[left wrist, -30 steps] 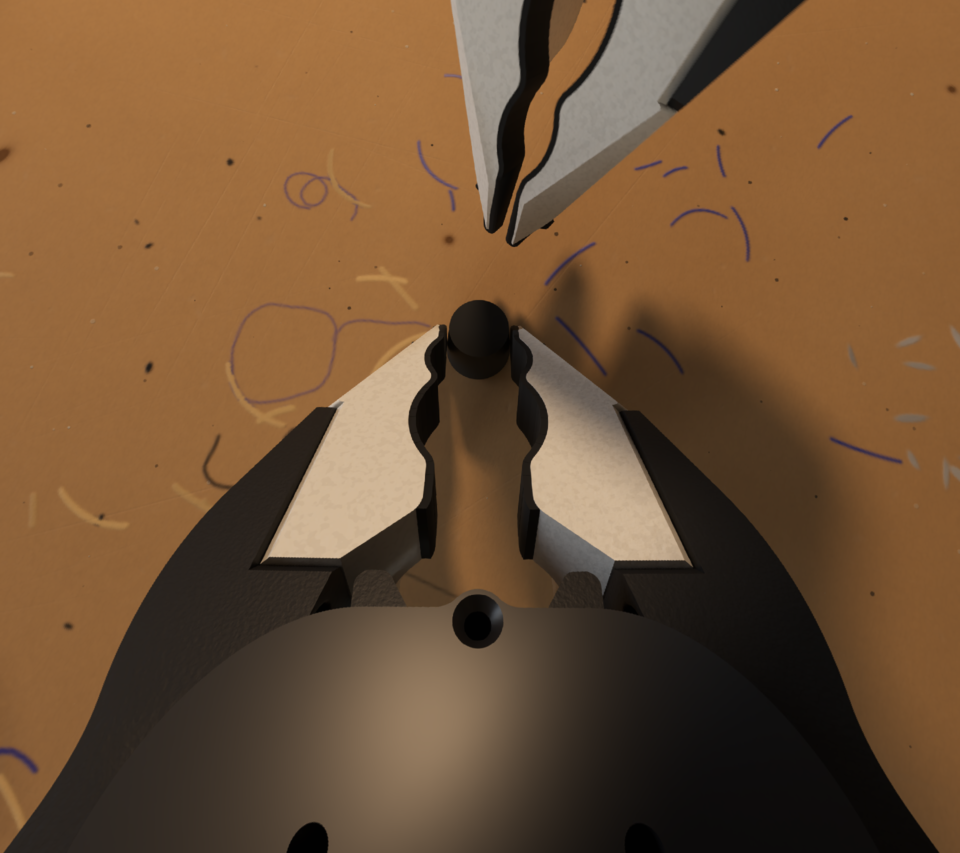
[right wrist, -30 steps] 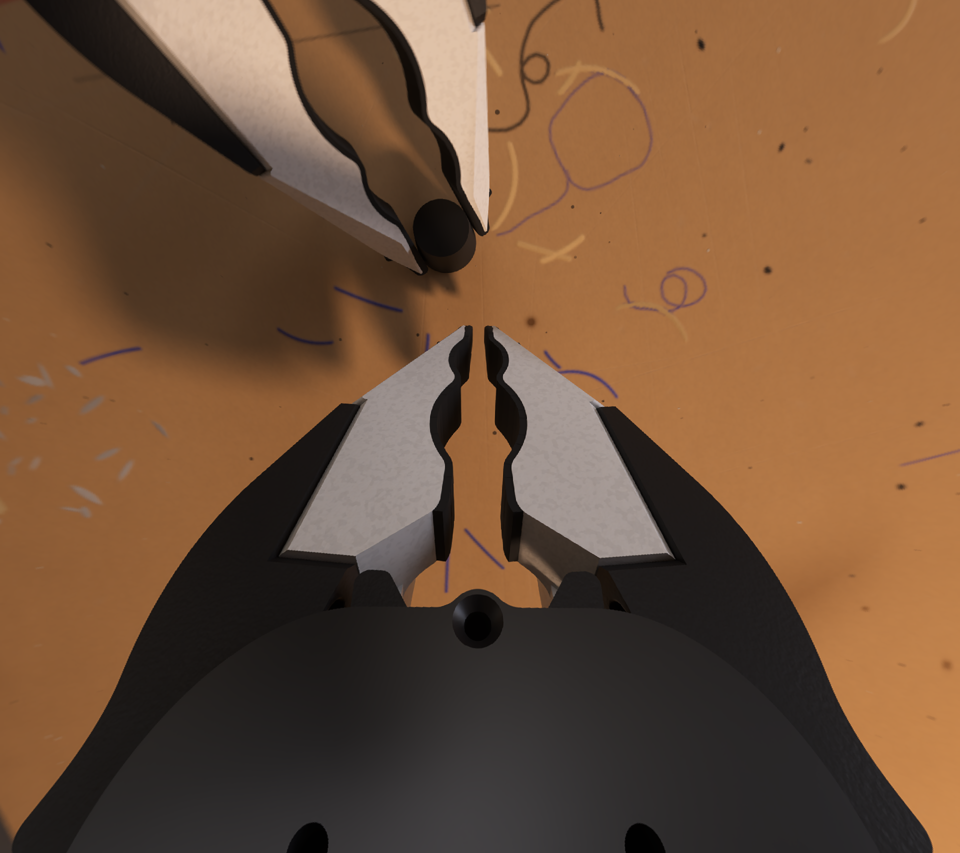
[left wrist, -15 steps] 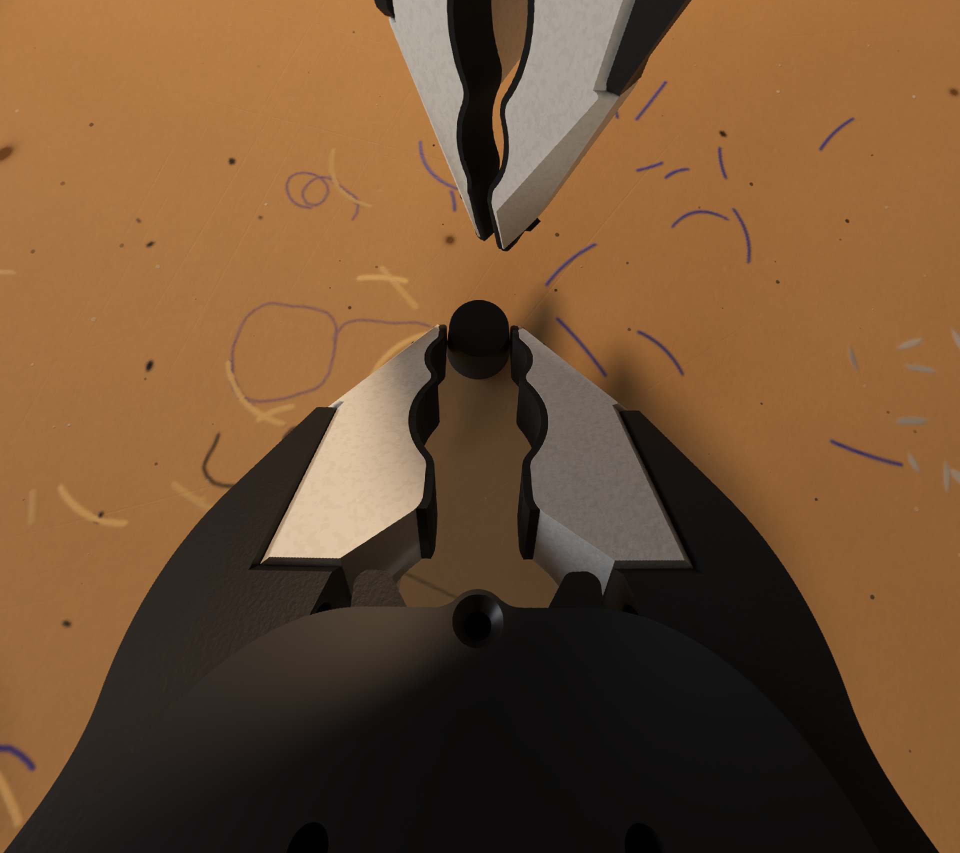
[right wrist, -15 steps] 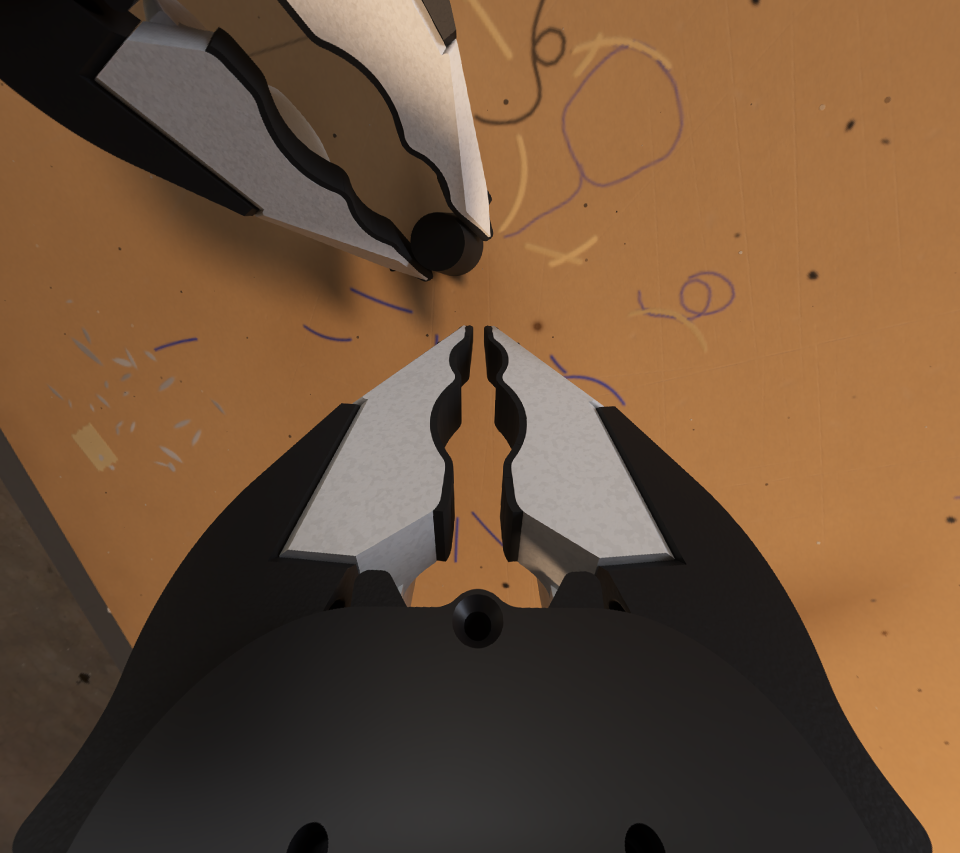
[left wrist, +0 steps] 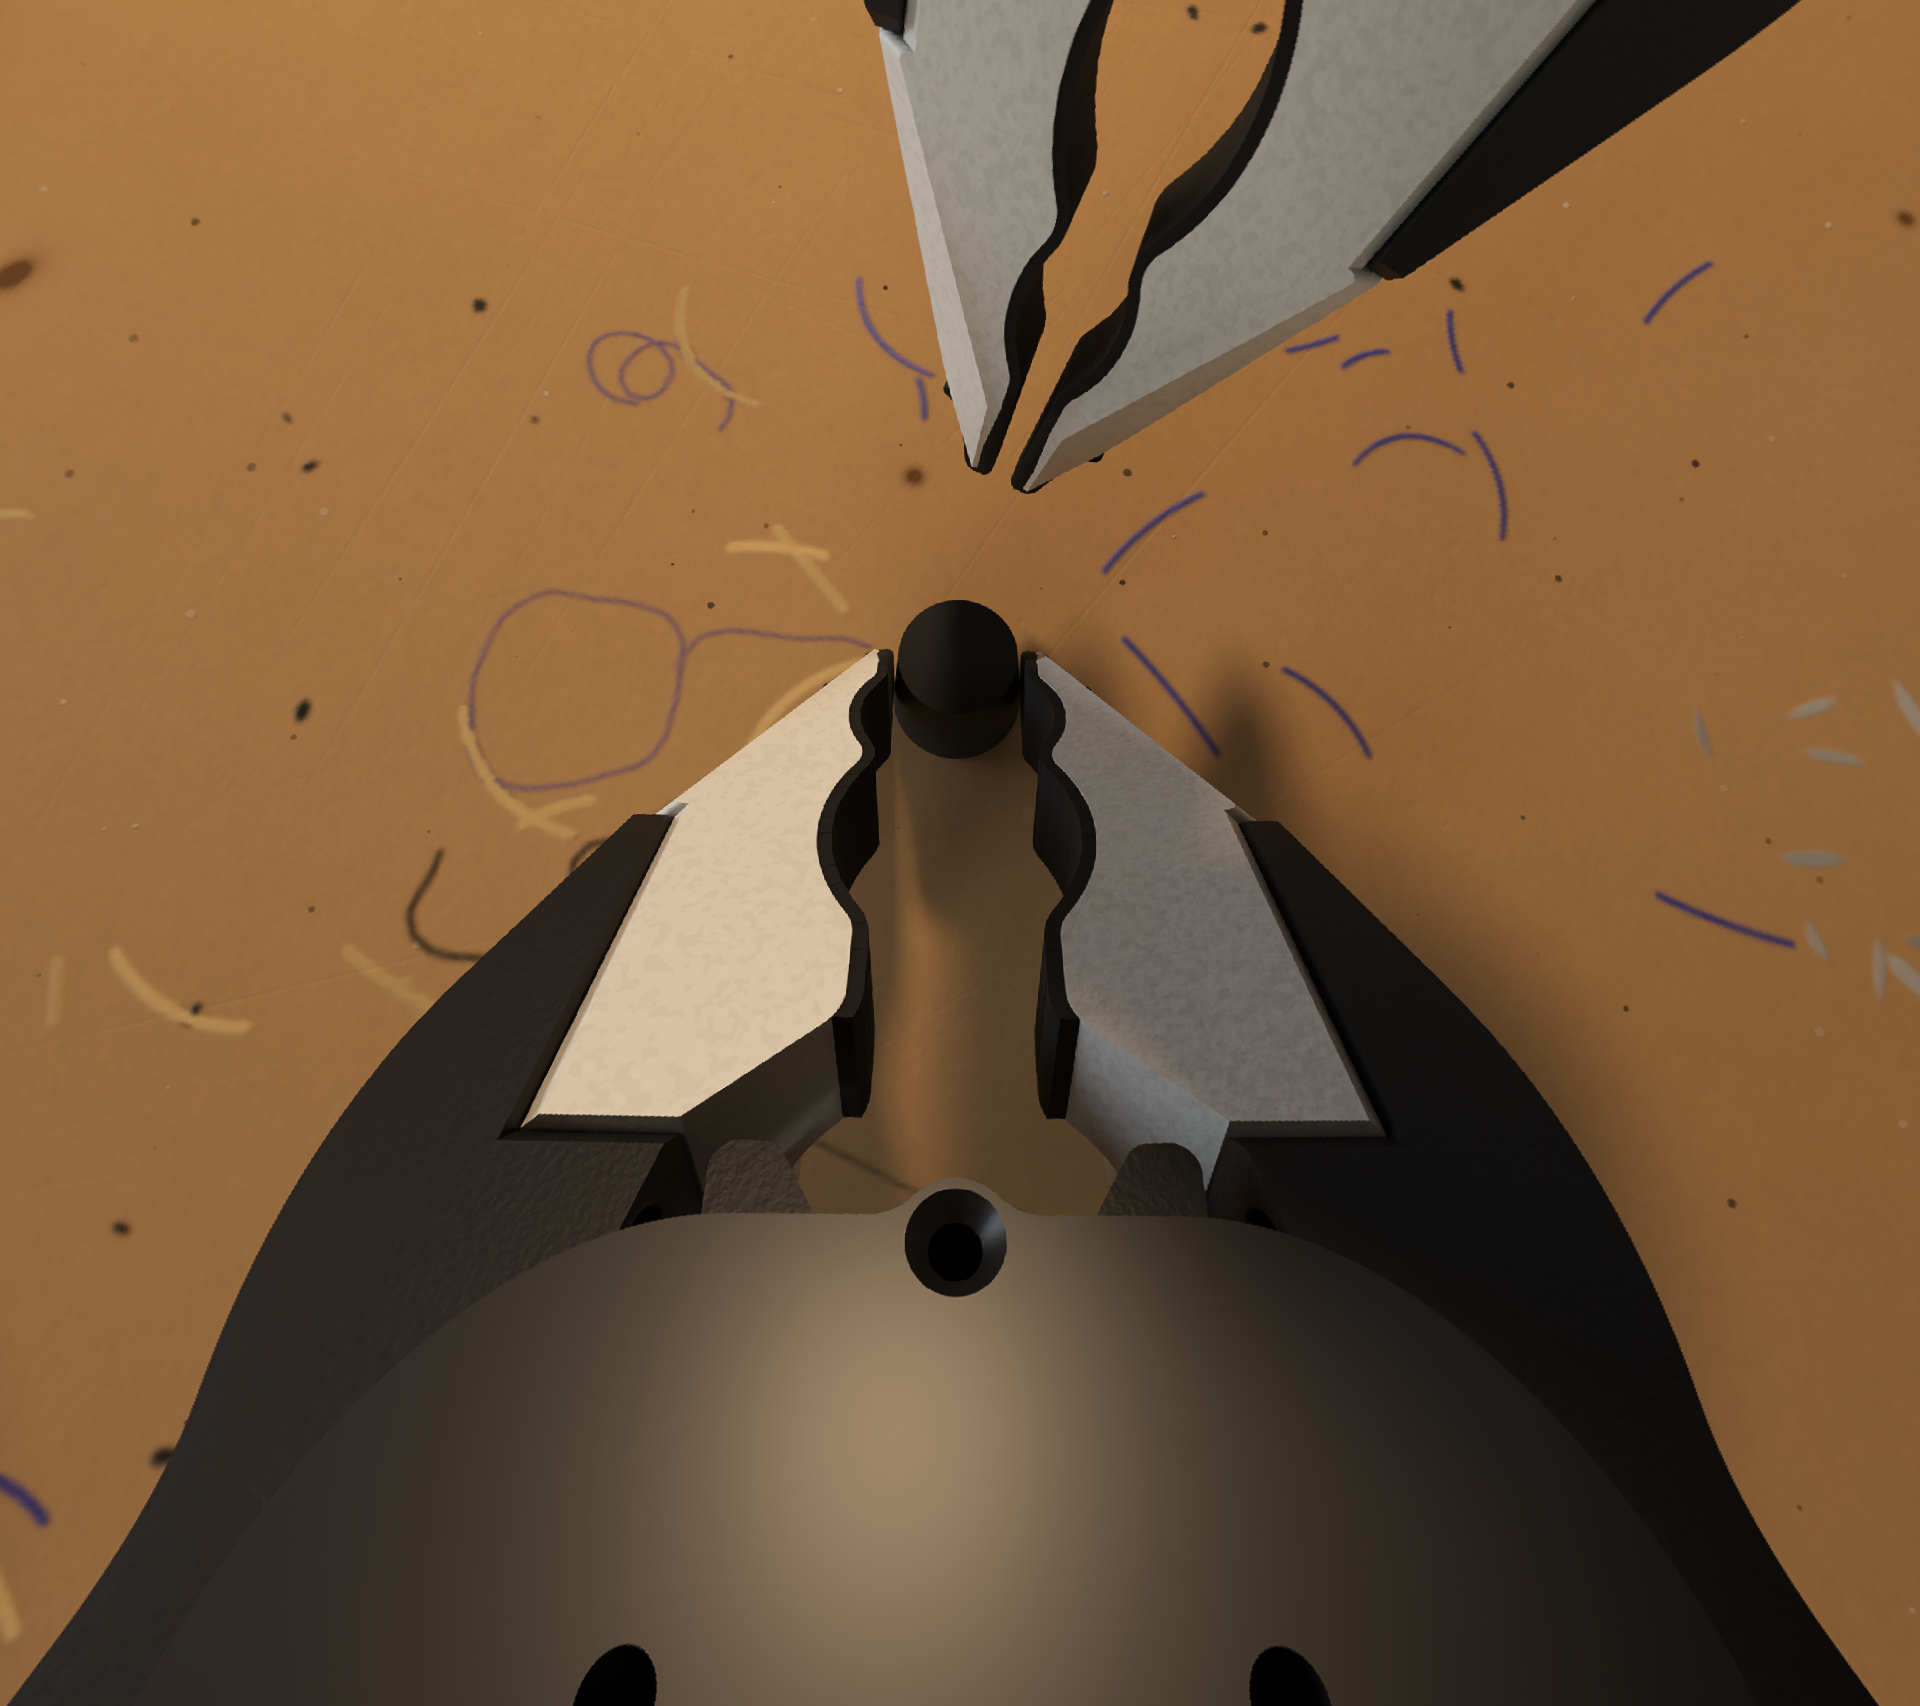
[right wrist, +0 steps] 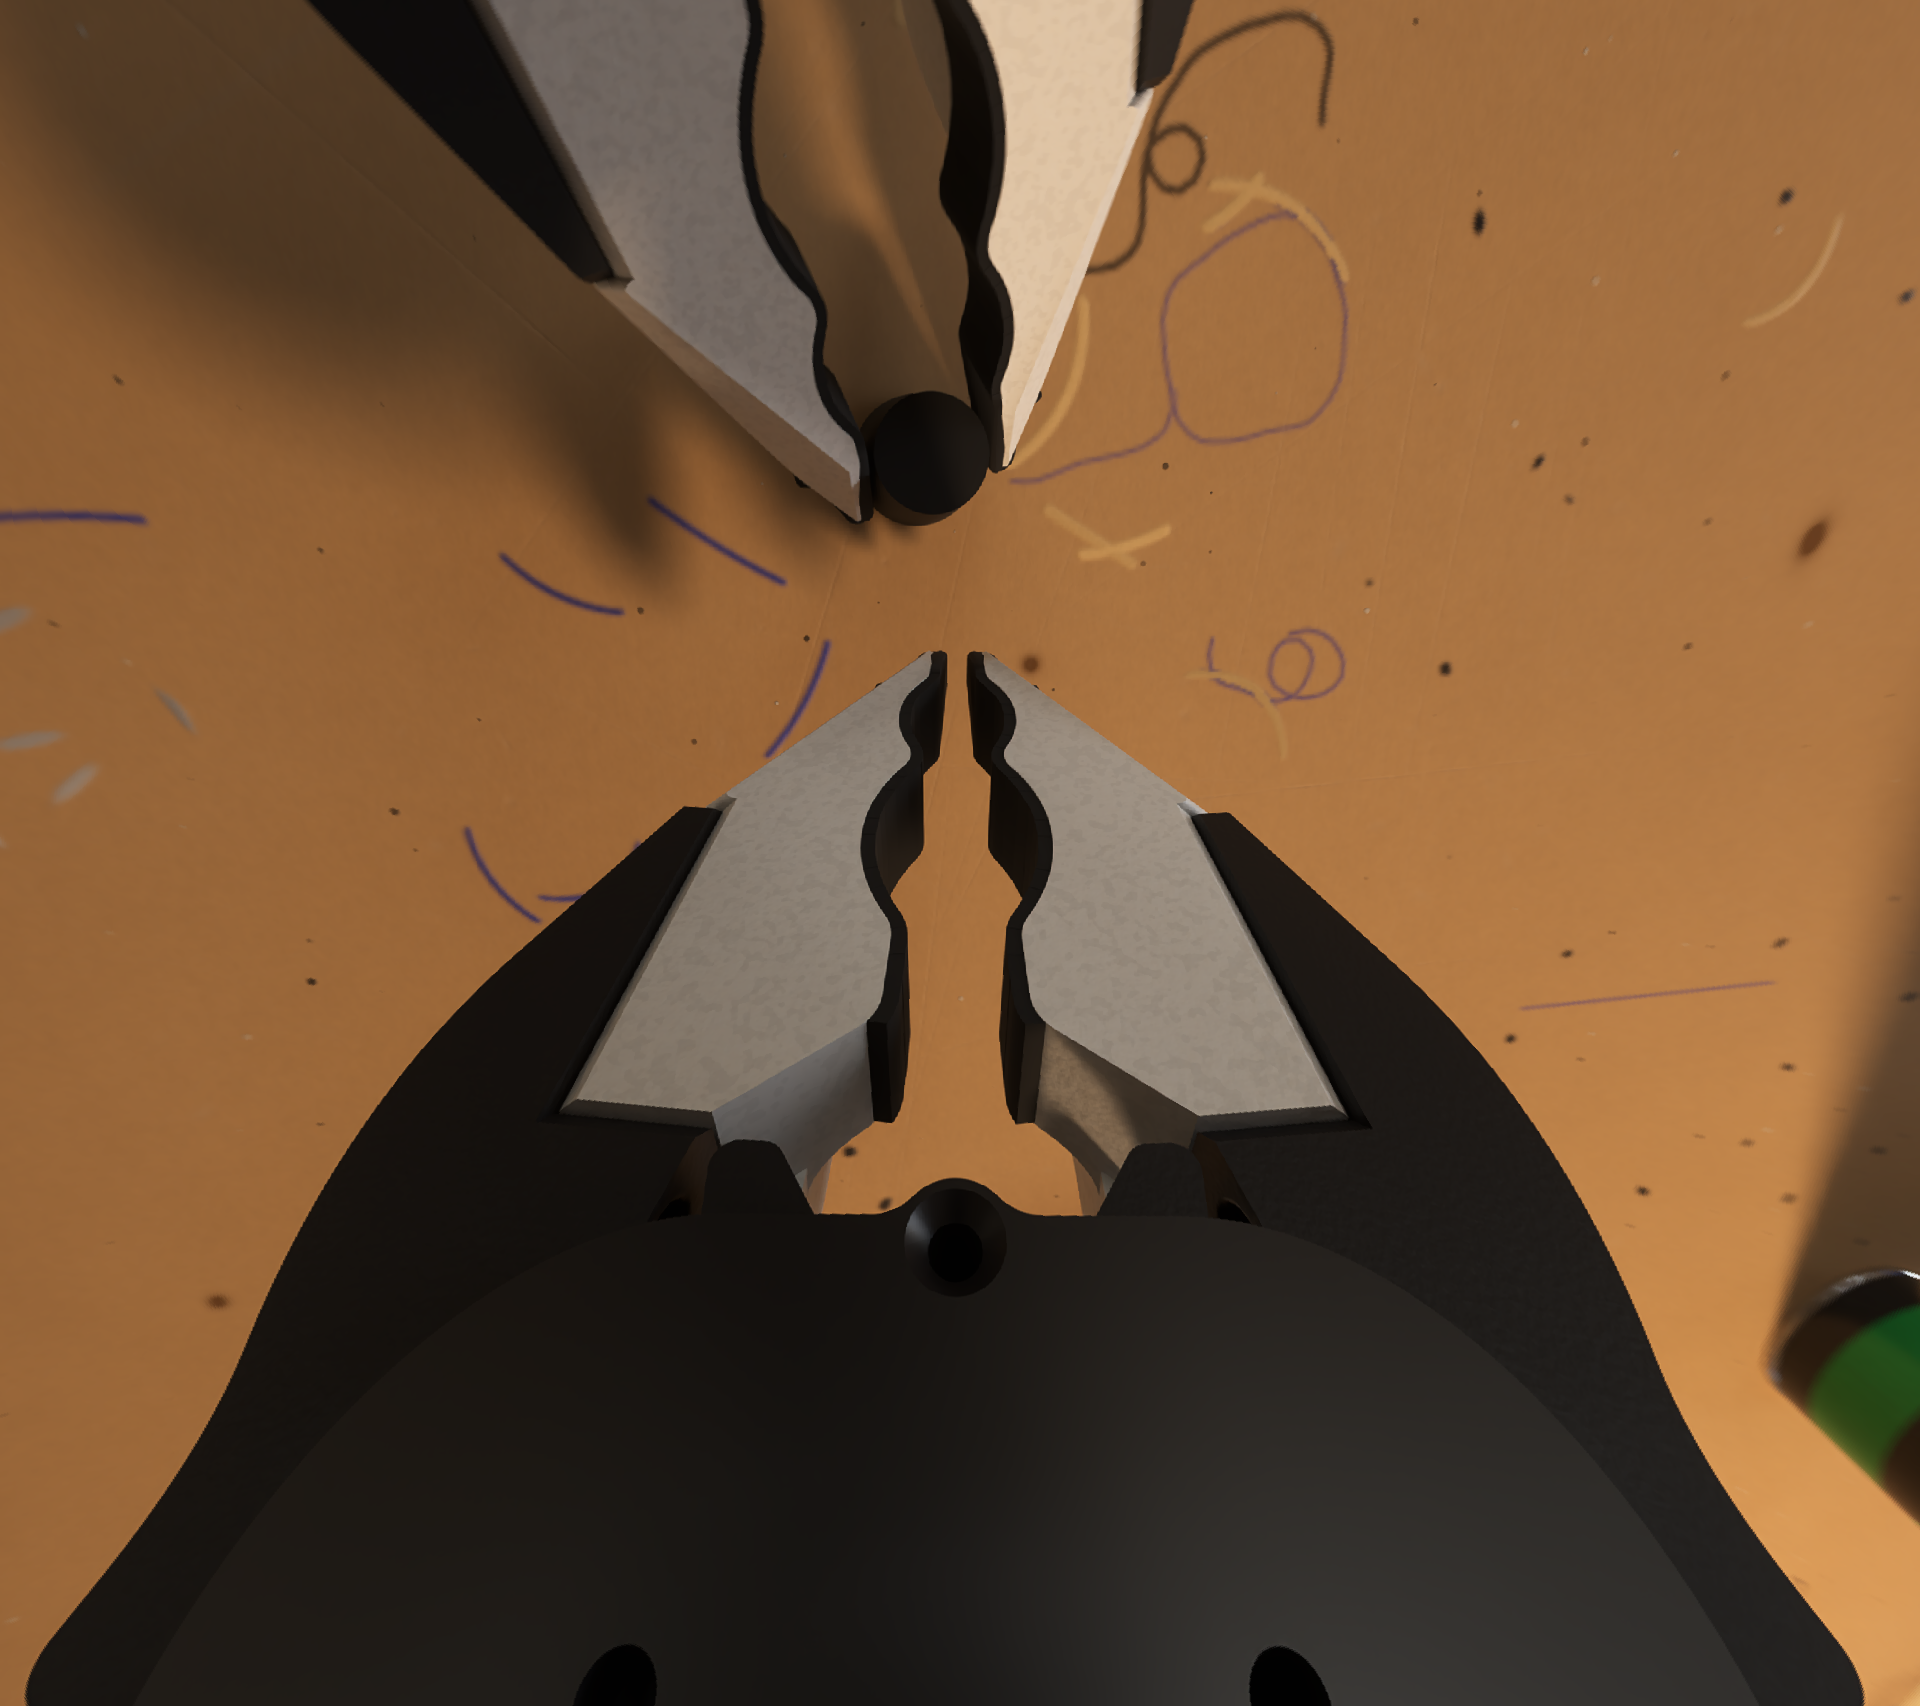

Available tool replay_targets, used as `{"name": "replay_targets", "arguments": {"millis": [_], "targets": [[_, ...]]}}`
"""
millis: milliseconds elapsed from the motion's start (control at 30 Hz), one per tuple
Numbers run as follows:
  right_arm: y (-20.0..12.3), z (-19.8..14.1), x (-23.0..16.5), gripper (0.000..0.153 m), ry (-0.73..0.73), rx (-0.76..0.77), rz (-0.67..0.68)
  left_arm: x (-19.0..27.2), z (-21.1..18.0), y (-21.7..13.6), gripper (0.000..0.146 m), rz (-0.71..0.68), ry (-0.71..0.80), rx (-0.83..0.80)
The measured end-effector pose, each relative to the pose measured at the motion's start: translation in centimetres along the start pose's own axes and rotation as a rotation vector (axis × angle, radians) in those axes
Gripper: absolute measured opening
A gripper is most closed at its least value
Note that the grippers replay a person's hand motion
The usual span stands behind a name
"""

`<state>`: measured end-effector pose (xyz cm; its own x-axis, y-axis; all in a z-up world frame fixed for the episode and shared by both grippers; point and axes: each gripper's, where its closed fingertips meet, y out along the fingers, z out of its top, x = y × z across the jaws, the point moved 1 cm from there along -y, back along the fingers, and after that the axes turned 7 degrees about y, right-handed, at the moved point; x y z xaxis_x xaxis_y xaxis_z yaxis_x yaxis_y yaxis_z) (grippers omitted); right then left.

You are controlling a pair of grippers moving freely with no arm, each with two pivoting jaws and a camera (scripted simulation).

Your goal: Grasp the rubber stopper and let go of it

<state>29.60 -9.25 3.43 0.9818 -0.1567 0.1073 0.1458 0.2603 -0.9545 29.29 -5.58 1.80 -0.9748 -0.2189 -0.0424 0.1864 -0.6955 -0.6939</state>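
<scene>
The black rubber stopper (left wrist: 956, 677) is a small round plug held between the tips of my left gripper (left wrist: 957, 669), just above the orange table. My left gripper is shut on it. The stopper also shows in the right wrist view (right wrist: 927, 456), pinched by the left gripper (right wrist: 930, 461) coming from the top. My right gripper (right wrist: 956, 667) is shut and empty, its tips a short way in front of the stopper. It shows in the left wrist view (left wrist: 1003, 477), pointing down at the stopper from the top.
The orange table top (left wrist: 312, 150) bears scribbles and dark specks. A dark cylinder with a green band (right wrist: 1860, 1386) lies at the right edge of the right wrist view.
My right gripper has swung sideways around the stopper, so the table edge left its view and the green-banded cylinder came in. My left gripper has kept still with the stopper in its tips.
</scene>
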Motion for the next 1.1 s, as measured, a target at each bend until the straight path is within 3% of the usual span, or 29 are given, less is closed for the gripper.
{"name": "replay_targets", "arguments": {"millis": [433,633,867,1100], "targets": [[0.29,0.28,0.57,0.004,0.345,0.148,0.203,-0.29,-0.07,-0.05,0.024,0.022,-0.013,-0.002],[0.27,-0.05,0.40,0.004,0.315,0.154,0.183,-0.30,-0.07,-0.05,0.024,0.021,-0.014,-0.002],[0.66,0.47,0.29,0.004,0.167,0.143,0.078,-0.31,-0.07,-0.05,0.024,0.019,-0.016,-0.002],[0.36,0.15,0.43,0.004,0.169,0.202,0.066,-0.33,-0.05,-0.03,0.024,0.020,-0.018,0.000]]}}
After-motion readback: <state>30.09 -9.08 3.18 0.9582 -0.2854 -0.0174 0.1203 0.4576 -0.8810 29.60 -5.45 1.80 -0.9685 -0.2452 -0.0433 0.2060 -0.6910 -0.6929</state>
